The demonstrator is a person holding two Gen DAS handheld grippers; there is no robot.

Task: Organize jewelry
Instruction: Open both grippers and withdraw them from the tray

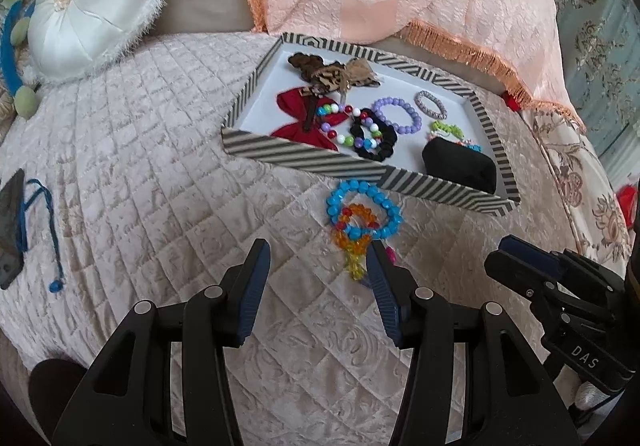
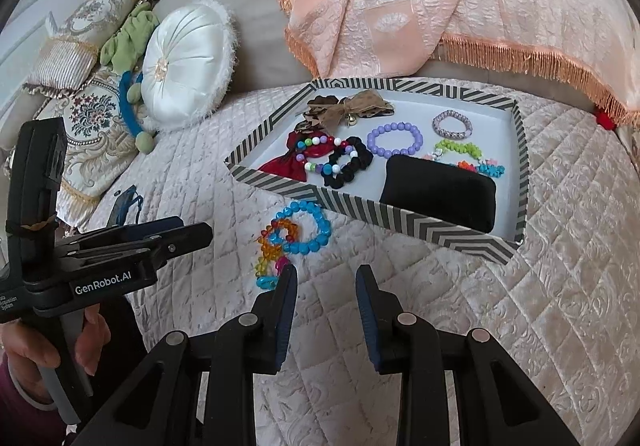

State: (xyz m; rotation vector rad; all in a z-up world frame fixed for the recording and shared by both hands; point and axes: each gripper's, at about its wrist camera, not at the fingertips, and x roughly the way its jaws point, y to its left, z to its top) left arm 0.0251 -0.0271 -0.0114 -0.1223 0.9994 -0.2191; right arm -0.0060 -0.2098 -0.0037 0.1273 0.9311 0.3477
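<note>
Both the left gripper and right gripper are hovering, jaws released, near the blue bracelet lying beside the striped tray.

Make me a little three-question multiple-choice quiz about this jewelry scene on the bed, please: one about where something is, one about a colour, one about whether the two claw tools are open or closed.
1. Where does the blue bead bracelet lie?
A. Inside the striped tray
B. On the quilt just in front of the striped tray
C. On the white round cushion

2. What colour is the plain bead bracelet lying alone near the middle of the striped tray?
A. Purple
B. Yellow
C. White

3. How do the left gripper and right gripper stand?
A. Both clamped on beads
B. One open, one shut
C. Both open, holding nothing

Answers:
1 B: it rests on the quilt, overlapping an orange bead bracelet, outside the tray wall.
2 A: the purple bracelet shows lilac beads.
3 C: bare quilt shows between each pair of fingers.
</note>
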